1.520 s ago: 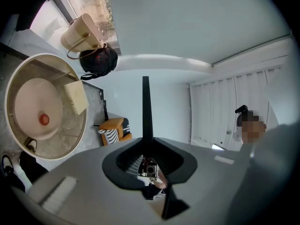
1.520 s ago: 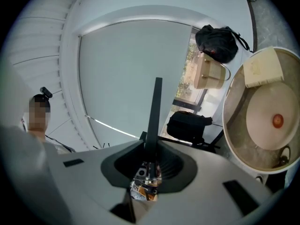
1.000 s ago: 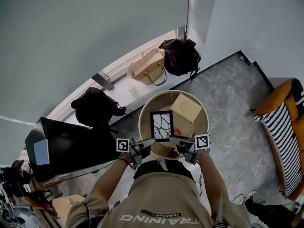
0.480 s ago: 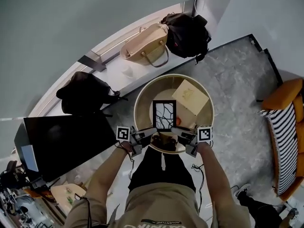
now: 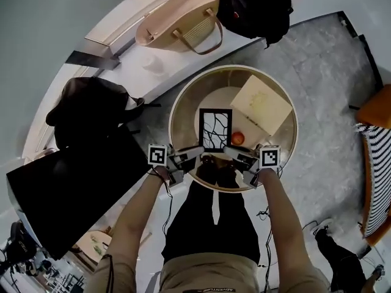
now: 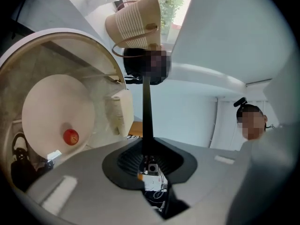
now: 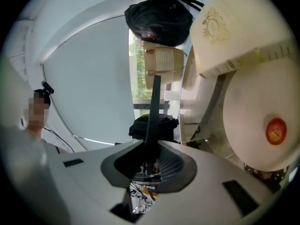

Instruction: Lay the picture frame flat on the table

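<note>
The black picture frame (image 5: 215, 129) with a white line drawing lies face-up and about level over the middle of the round table (image 5: 173, 112); I cannot tell whether it touches the top. My left gripper (image 5: 198, 153) is shut on its near left corner and my right gripper (image 5: 229, 152) on its near right corner. In the left gripper view the frame (image 6: 146, 111) shows edge-on as a thin black strip that runs out from the shut left gripper (image 6: 147, 156). In the right gripper view the frame (image 7: 152, 111) is likewise clamped in the right gripper (image 7: 151, 156).
A cream box (image 5: 261, 104) and a small red fruit (image 5: 237, 138) lie on the table right of the frame. Beyond the table are a beige handbag (image 5: 180, 17) and black bag (image 5: 253, 5); a black backpack (image 5: 91, 108) and dark panel (image 5: 67, 182) lie left.
Both grippers have come down with the frame, from upright above the table's near edge to about level low over its middle. The grips stay on the same corners.
</note>
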A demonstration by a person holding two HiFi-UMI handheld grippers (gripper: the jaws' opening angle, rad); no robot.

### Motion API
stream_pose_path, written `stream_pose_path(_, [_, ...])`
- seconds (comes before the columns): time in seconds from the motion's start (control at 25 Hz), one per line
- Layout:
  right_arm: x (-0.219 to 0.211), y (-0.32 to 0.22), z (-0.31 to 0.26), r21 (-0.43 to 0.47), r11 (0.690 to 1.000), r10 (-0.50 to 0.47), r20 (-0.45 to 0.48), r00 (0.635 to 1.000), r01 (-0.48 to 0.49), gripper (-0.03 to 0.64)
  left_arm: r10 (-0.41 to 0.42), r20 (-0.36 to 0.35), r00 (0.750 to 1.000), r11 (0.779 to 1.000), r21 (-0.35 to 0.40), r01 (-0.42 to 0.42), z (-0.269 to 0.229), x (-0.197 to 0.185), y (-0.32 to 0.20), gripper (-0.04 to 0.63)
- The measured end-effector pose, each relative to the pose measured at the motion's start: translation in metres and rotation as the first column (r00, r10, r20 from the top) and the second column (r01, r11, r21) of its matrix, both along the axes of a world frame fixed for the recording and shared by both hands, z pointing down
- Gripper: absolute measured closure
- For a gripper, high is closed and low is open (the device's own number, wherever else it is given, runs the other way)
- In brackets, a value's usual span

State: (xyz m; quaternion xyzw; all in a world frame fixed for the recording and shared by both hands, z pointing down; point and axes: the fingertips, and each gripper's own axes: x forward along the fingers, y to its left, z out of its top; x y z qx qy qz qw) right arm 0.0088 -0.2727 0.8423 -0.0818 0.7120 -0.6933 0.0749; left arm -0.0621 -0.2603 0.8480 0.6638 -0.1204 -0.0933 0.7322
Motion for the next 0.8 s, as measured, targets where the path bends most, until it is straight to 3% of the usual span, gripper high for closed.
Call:
stream_pose_path(0.48, [-0.007, -0.008, 0.092, -0.068, 0.997, -0.027, -0.045, 0.999, 0.024, 0.546, 0.01, -0.025, 1.0, 0.998, -0.068, -0.012, 0.093, -0.004, -0.008, 0.522])
stream_pose_path(0.8, [-0.008, -0.008, 0.112, -0.089, 0.994, -0.063, -0.089, 0.994, 0.055, 0.546, 0.045, 0.032, 0.998, 0.993, -0.113, -0.042, 0.114, -0.006, -0.005, 0.52])
